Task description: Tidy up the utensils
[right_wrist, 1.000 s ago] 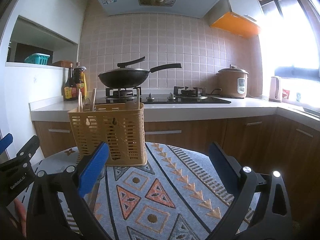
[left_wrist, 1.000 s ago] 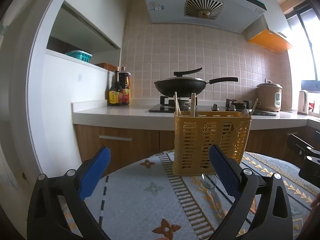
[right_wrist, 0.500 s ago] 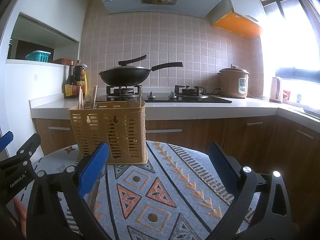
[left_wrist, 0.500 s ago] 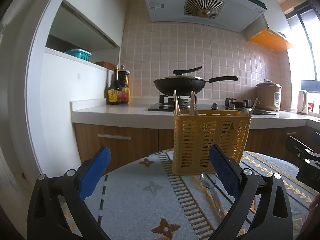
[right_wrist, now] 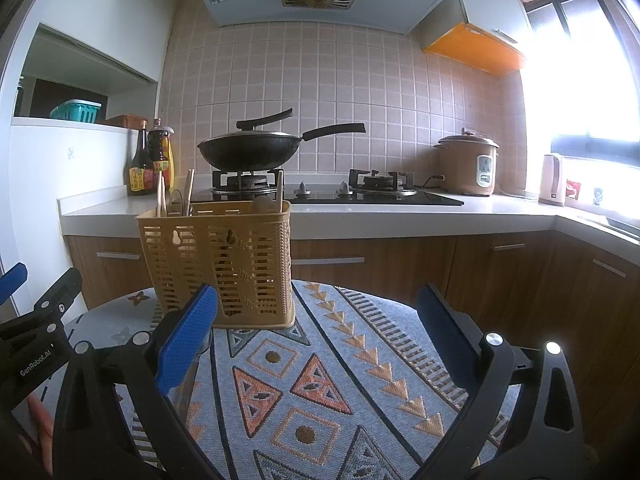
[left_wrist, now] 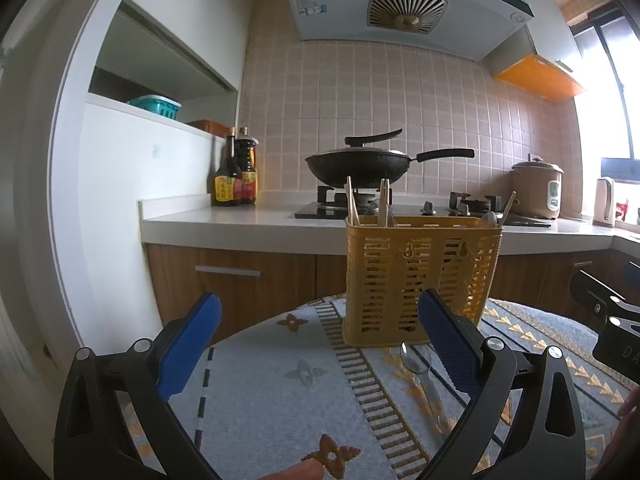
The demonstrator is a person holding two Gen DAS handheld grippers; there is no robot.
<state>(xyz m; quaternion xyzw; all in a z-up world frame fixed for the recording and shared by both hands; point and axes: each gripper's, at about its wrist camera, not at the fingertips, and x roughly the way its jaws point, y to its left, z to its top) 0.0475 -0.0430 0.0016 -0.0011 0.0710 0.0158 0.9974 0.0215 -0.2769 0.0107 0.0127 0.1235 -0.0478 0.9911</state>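
A tiled kitchen with a wok (left_wrist: 360, 162) on the stove stood behind a round tabletop (left_wrist: 280, 392) covered in patterned cloth. The left tongs (left_wrist: 318, 344) hung spread wide and empty above the cloth, and the right tongs (right_wrist: 316, 336) were likewise released, holding nothing. Just beyond the left tongs' right finger, at about two o'clock, a clear spoon (left_wrist: 420, 368) lay flat on the cloth, close in front of the yellow basket (left_wrist: 420, 276), which already held chopsticks (left_wrist: 352, 204). Over the last second both views had barely shifted, rising slightly; nothing had been grasped, so the spoon probably remained the item left to go into the basket.
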